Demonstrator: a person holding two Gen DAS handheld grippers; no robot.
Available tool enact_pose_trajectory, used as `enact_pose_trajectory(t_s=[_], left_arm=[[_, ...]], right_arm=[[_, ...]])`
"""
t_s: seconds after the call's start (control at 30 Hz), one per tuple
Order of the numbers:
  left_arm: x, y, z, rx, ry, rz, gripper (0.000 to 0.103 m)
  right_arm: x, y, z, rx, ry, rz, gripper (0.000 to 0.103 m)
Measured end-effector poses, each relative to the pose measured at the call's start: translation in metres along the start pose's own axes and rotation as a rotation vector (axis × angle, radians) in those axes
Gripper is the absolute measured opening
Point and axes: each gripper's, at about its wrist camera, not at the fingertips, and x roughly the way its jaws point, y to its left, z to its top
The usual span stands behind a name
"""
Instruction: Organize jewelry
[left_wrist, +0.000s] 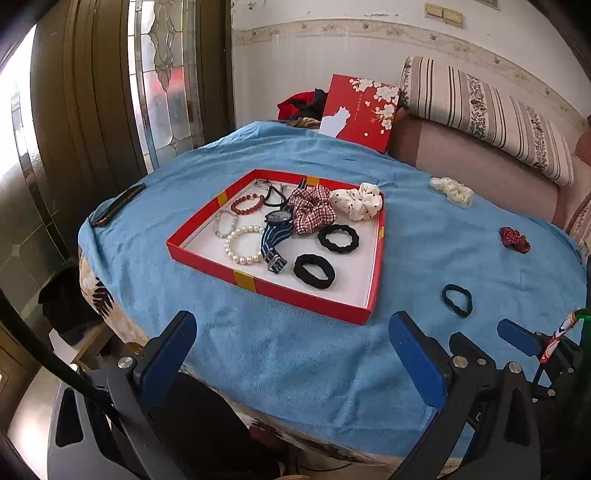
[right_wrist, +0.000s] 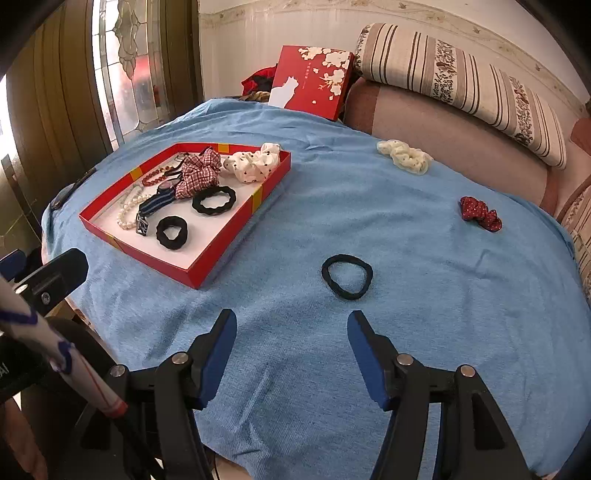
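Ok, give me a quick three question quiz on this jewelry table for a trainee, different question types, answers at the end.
1. True or false: the thin black hair tie lies inside the red tray.
2. Multiple choice: how many hair accessories lie on the blue cloth outside the tray? A one, B three, C five.
3. Fill in: the right gripper is ____, with nothing between its fingers.

Key
1. False, it lies on the cloth ahead of the right gripper.
2. B: the black tie, the cream scrunchie and the red dotted scrunchie.
3. Open.

A home: striped sofa (left_wrist: 487, 110), leaded-glass door (left_wrist: 162, 74), cloth-covered table (left_wrist: 295, 350)
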Motion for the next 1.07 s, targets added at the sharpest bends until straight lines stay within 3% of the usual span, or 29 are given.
enact_pose_trajectory(t_s=[0.8,1.07], left_arm=[[0.014,0.011,-0.001,-0.029,0.055,0.012,0.103],[0.008,0.009,0.001,-0.026,0.04,0.043,0.103]], right_arm=[[0.007,0.007,0.001,-0.019,0.01,0.004,0.069],[0.006,-0.001,0.0,-0.006,0.009,0.016,0.072]])
